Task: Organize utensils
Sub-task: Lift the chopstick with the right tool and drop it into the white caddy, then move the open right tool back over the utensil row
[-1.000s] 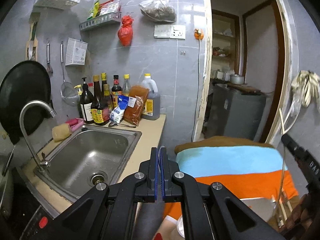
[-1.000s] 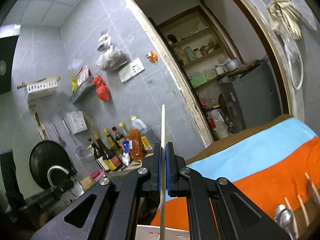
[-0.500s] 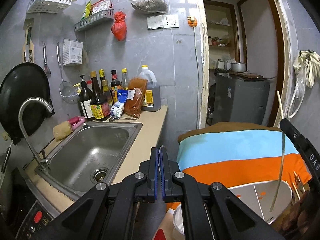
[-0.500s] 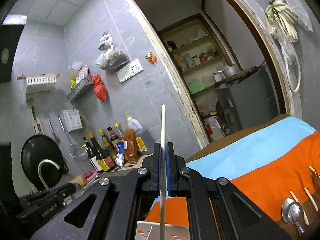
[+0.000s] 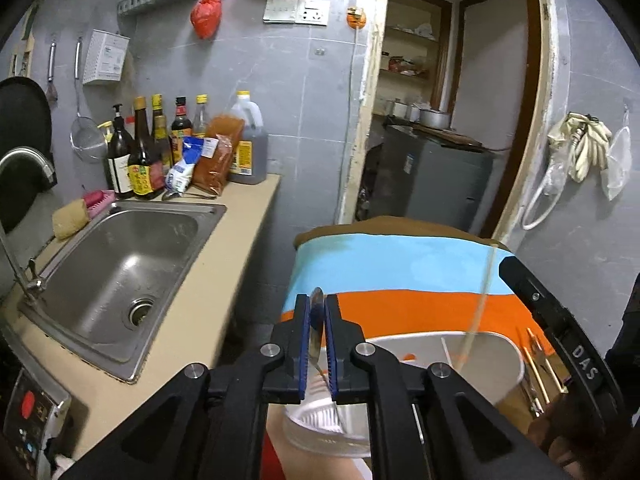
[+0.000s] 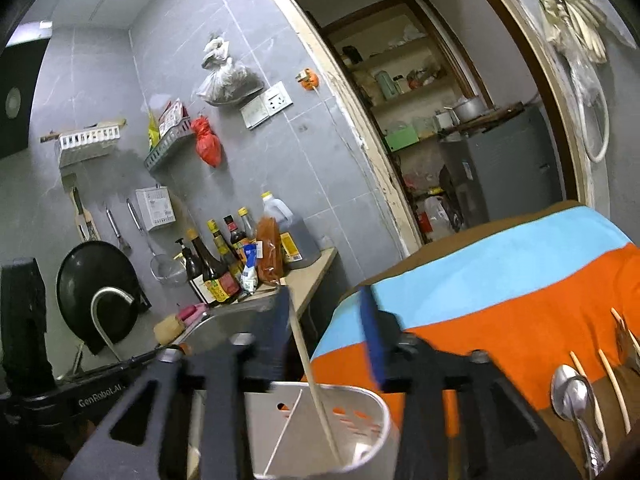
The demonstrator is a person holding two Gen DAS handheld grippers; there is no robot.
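A white utensil holder (image 6: 352,420) with dividers stands on the striped cloth; it also shows in the left wrist view (image 5: 480,356). A pale chopstick (image 6: 316,392) leans inside it, free of the fingers. My right gripper (image 6: 326,320) is open just above the holder. My left gripper (image 5: 318,320) is shut on a metal spoon (image 5: 318,308), held upright beside the holder. Two spoons (image 6: 576,400) and several chopsticks (image 6: 616,384) lie on the cloth at the right.
A striped blue, orange and brown cloth (image 5: 400,276) covers the table. To the left is a counter with a steel sink (image 5: 116,276), a tap and bottles (image 5: 144,152). A doorway (image 5: 448,120) opens behind the table.
My right gripper has opened and let go of the chopstick, which now leans in the holder. Both views have tilted downward; a spoon now shows between the left fingers.
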